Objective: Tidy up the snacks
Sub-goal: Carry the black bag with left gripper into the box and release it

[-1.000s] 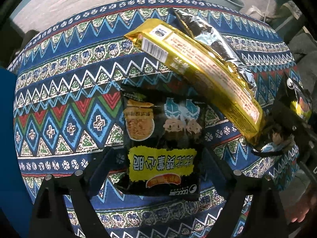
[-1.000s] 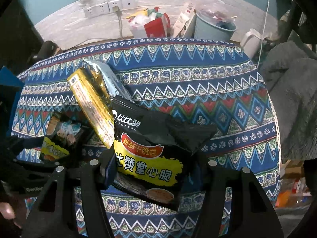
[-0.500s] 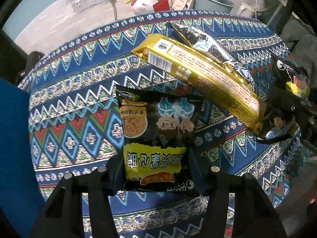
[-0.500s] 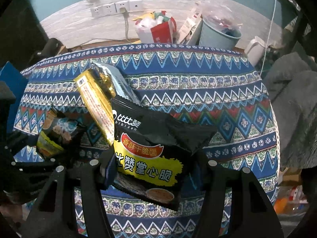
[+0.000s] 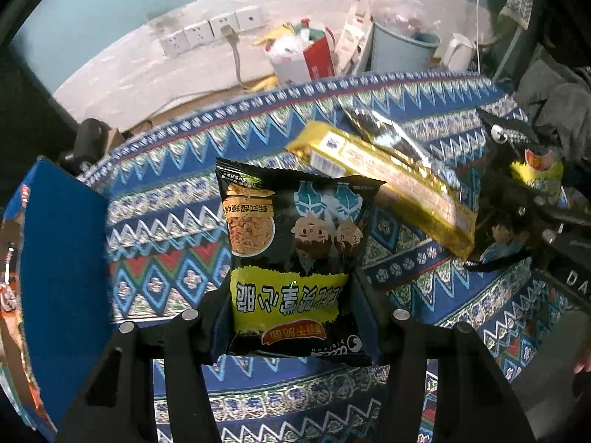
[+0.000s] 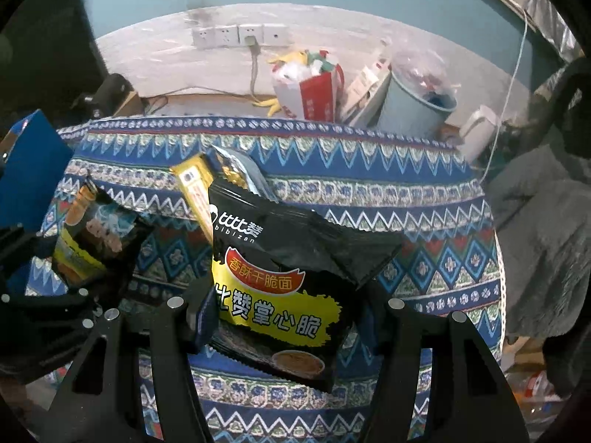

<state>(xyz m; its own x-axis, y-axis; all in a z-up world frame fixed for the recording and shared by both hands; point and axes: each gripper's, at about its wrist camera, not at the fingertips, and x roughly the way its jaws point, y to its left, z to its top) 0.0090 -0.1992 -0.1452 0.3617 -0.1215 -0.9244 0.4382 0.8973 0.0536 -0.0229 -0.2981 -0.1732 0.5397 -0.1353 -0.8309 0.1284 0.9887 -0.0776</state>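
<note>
My left gripper (image 5: 291, 317) is shut on a black and yellow snack bag (image 5: 295, 251), held above the patterned tablecloth (image 5: 166, 229). My right gripper (image 6: 284, 317) is shut on a second black snack bag (image 6: 288, 277) of the same brand, also lifted off the cloth. A long gold packet (image 5: 388, 181) and a silver packet (image 5: 384, 129) lie on the table behind both bags. In the right wrist view the left gripper's bag (image 6: 92, 236) shows at the left, and the gold packet (image 6: 195, 188) pokes out behind my bag.
A blue box (image 5: 55, 258) stands at the table's left edge. On the floor behind the table are a red and white bag (image 6: 310, 85), a pale blue bin (image 6: 417, 103), a white kettle (image 6: 480, 129) and wall sockets (image 6: 240, 35). Grey fabric (image 6: 543, 229) lies right of the table.
The left gripper closed onto its snack bag and lifted it off the cloth. The right gripper, holding its bag throughout, rose a little and drew back, so more floor and wall show.
</note>
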